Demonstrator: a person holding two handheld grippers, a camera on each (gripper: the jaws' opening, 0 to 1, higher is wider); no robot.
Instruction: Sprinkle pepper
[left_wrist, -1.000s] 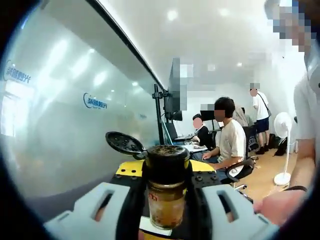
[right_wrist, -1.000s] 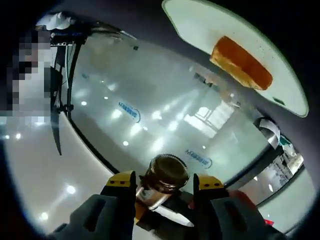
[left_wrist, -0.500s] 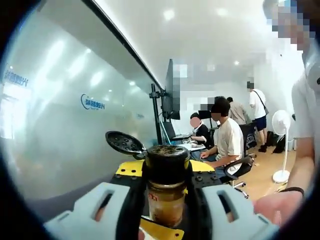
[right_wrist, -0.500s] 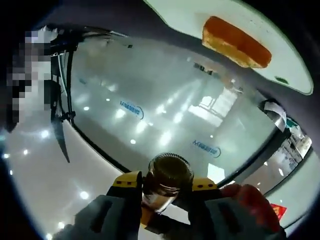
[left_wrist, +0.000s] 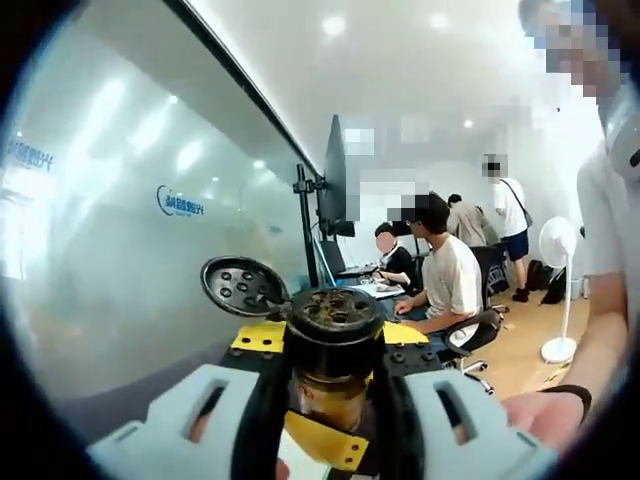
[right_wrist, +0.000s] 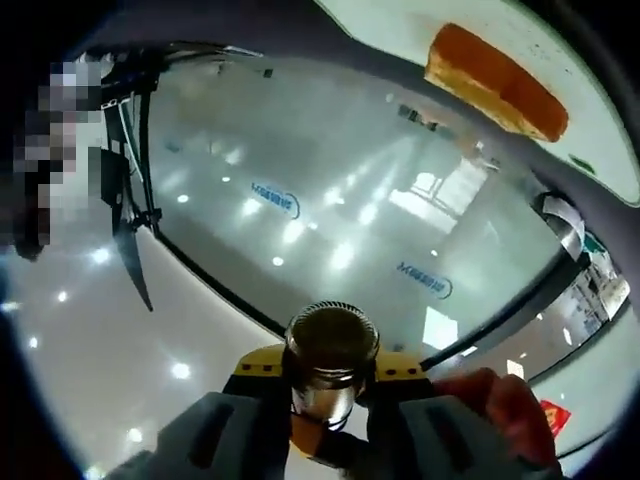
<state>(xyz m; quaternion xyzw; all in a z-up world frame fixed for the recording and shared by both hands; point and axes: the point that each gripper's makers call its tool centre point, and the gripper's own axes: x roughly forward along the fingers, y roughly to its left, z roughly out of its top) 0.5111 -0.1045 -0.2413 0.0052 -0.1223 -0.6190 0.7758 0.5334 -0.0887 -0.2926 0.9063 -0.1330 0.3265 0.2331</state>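
Note:
A glass pepper jar with a dark perforated cap sits between the jaws of my left gripper, which is shut on it. Its flip lid hangs open to the left, showing its underside. In the right gripper view the jar's glass bottom faces the camera, and my right gripper is shut around it. That view is rolled over: a white plate with a slice of browned bread lies along the top edge, far from the jar.
A frosted glass wall runs along the left. A monitor on a stand, seated people at desks and a floor fan are behind. A person stands at the right, a hand low near my left gripper.
The jar has tipped, so the cap's holes and the lid's underside now face the left camera. The right jaws have drawn in against the jar. A yellow gripper part rose beneath it.

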